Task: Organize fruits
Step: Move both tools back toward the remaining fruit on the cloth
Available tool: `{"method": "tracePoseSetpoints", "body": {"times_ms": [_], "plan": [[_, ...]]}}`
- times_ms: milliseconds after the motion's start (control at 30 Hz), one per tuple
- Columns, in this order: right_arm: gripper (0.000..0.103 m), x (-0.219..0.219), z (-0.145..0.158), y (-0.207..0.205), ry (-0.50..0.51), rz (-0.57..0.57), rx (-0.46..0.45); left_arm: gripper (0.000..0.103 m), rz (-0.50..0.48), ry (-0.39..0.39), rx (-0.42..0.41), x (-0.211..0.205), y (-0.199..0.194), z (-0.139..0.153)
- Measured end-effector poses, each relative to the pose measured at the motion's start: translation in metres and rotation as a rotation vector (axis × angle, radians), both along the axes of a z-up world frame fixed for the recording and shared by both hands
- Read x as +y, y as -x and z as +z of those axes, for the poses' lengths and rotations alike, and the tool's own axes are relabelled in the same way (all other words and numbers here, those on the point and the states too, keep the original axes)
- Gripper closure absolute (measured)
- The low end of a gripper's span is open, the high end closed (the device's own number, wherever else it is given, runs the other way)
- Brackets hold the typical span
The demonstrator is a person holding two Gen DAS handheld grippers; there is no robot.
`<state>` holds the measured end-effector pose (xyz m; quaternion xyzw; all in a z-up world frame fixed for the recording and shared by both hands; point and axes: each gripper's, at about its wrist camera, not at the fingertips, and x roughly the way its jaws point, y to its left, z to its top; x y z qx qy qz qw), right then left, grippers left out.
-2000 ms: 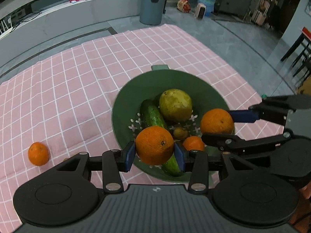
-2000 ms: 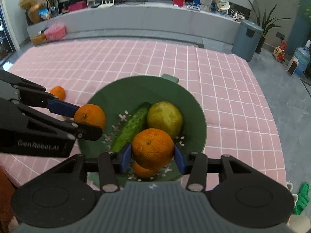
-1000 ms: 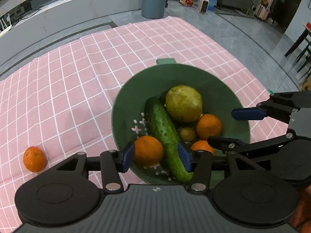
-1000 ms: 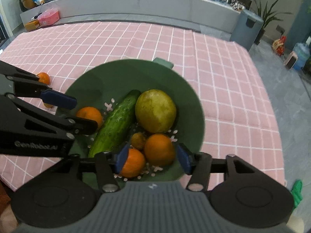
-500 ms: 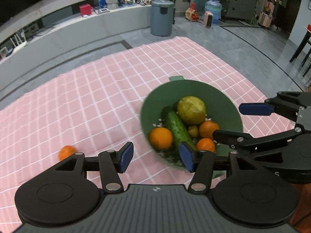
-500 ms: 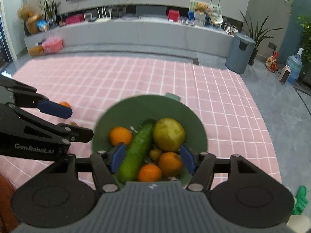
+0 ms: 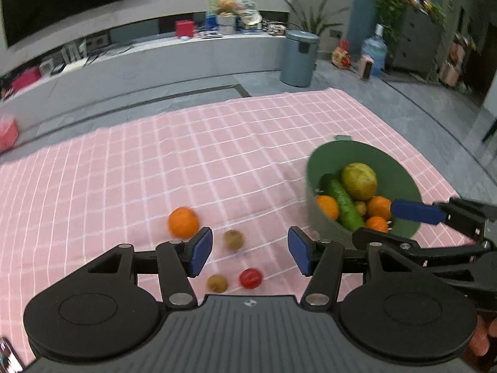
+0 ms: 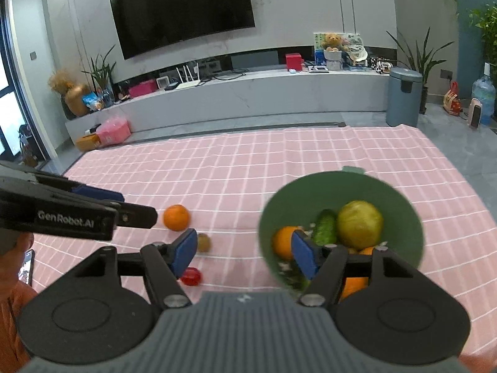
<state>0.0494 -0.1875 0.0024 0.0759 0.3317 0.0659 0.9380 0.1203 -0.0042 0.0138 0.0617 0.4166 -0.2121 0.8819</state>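
With both the left gripper [image 7: 250, 253] and right gripper [image 8: 245, 256] spread and empty, the round green plastic colander [image 7: 400, 168] to their right held most produce, while an orange tangerine [image 7: 183, 222], two small brown fruits [image 7: 233, 239] and a red one [image 7: 250, 278] lay loose ahead on the pink checked cloth [image 7: 155, 168].

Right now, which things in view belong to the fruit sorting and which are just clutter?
Job:
green colander holding cucumber, pear and oranges
loose orange
two small brown fruits
red fruit
left gripper and right gripper, jaws open, empty

Clutter:
pink checked cloth
bin
TV
water jug

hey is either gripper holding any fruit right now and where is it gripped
Nothing is held. The left gripper and right gripper both have open, empty jaws.
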Motion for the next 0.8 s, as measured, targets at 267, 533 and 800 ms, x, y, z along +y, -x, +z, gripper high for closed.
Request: {"method": "tracePoseSetpoints", "body": {"times_ms": [267, 533, 800], "plan": [[0.063, 0.040, -0.028, -0.009, 0.016, 0.071, 0.011, 0.037, 0.079, 0.055, 0.010, 0.037, -0.006, -0.023], [0.065, 0.062, -0.053, -0.040, 0.054, 0.133, 0.051, 0.037, 0.146, 0.098, 0.034, 0.053, -0.026, -0.050], [0.065, 0.077, -0.078, -0.089, 0.077, 0.161, 0.090, 0.037, 0.236, 0.118, 0.079, 0.060, -0.067, -0.070]]}}
